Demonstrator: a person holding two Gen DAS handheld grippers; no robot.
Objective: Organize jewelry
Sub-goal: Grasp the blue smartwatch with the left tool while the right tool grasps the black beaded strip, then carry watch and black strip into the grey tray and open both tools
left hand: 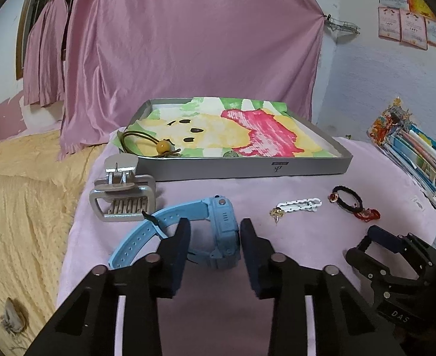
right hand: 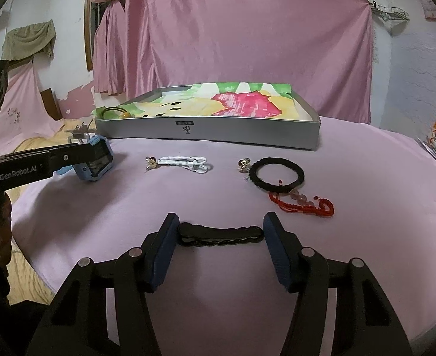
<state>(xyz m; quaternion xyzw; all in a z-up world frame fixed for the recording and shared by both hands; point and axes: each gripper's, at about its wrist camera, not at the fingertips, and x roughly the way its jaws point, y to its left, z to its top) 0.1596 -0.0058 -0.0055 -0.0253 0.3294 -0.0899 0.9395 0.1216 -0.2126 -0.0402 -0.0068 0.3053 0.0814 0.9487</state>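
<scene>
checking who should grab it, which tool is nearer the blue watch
Left. The left tool has its open fingers on either side of the blue watch. The right tool sits well off to its right, straddling a black hair clip.

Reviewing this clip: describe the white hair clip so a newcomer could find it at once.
Start at the grey tray on the pink cloth. Just in front of it lies the white hair clip, between the blue watch and black bracelet. It is the only white, scalloped piece.
</scene>
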